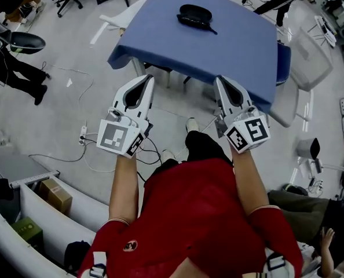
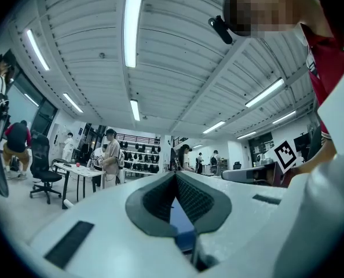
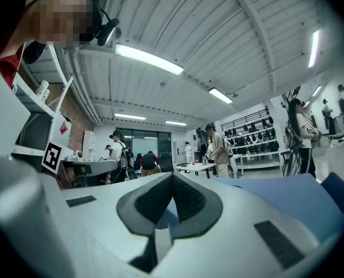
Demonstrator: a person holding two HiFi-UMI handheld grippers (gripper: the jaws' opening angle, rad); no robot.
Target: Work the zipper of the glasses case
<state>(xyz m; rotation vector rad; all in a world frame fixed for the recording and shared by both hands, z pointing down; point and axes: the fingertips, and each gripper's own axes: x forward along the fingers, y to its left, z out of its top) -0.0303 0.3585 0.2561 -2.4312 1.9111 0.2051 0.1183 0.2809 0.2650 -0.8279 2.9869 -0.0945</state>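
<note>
A black glasses case [image 1: 195, 16] lies on the far part of a blue-covered table [image 1: 230, 45], its zipper pull pointing right. My left gripper [image 1: 150, 80] and right gripper [image 1: 219, 80] are side by side short of the table's near edge, well away from the case. Both are shut with nothing held. In the left gripper view the jaws [image 2: 175, 174] meet at the tips and point level across the room; the case is not seen there. The right gripper [image 3: 172, 175] in its own view is likewise closed, with the blue table [image 3: 288, 193] to its right.
A grey chair [image 1: 308, 57] stands at the table's right and a blue seat [image 1: 282, 62] is tucked under that side. Cables and a power strip [image 1: 83, 135] lie on the floor at left. A cardboard box [image 1: 55, 194] sits lower left. Several people [image 2: 110, 155] stand about.
</note>
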